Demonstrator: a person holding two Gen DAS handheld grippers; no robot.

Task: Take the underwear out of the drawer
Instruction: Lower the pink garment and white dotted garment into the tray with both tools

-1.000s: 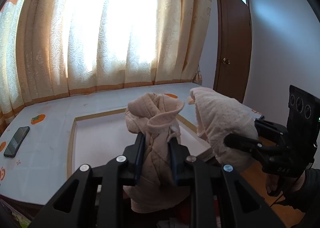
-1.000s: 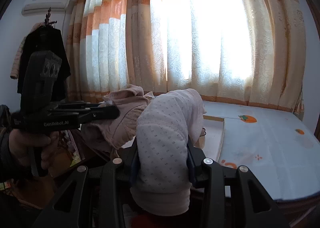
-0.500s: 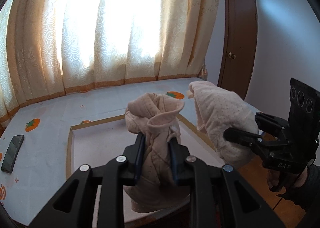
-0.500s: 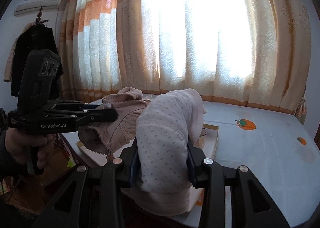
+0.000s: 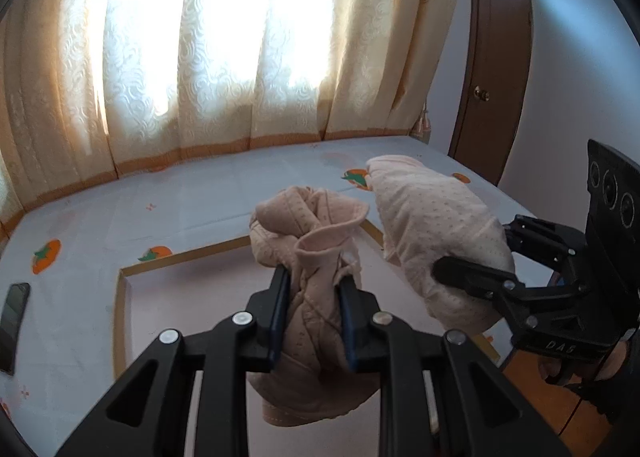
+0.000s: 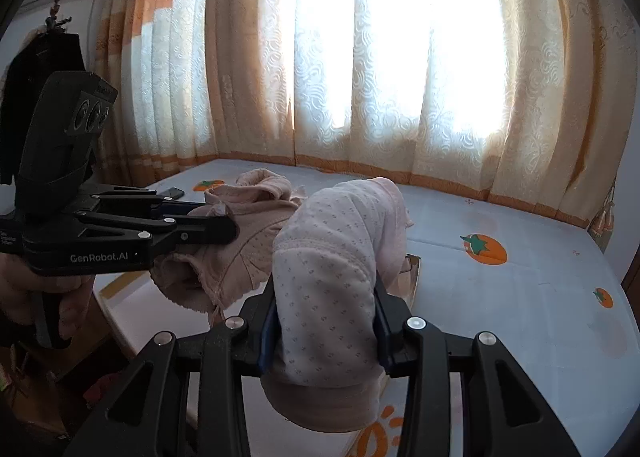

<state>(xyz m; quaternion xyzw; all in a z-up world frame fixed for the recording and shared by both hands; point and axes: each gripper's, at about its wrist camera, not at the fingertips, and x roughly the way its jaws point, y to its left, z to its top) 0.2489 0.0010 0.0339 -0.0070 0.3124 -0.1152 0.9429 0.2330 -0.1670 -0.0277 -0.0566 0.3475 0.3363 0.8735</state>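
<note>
My left gripper (image 5: pixel 314 281) is shut on a bunched beige pair of underwear (image 5: pixel 310 233) that hangs below the jaws, above a shallow flat box (image 5: pixel 160 297) lying on the bed. In the right wrist view that same gripper (image 6: pixel 224 227) and its beige bundle (image 6: pixel 240 241) sit at left. My right gripper (image 6: pixel 326 297) is shut on a pale pink dotted pair of underwear (image 6: pixel 332 253) draped over its fingers. From the left wrist view this pink pair (image 5: pixel 432 225) and the right gripper (image 5: pixel 452 271) appear at right. No drawer is visible.
A bed with a white persimmon-print sheet (image 5: pixel 192 197) fills the space ahead, backed by bright orange-and-cream curtains (image 6: pixel 400 57). A phone (image 5: pixel 14 315) lies at the bed's left side. A brown door (image 5: pixel 496 69) stands at right; dark clothes (image 6: pixel 40 57) hang at far left.
Both grippers have carried their underwear forward over the bed; the flat box and sheet now lie closer beneath them. Neither grip has changed.
</note>
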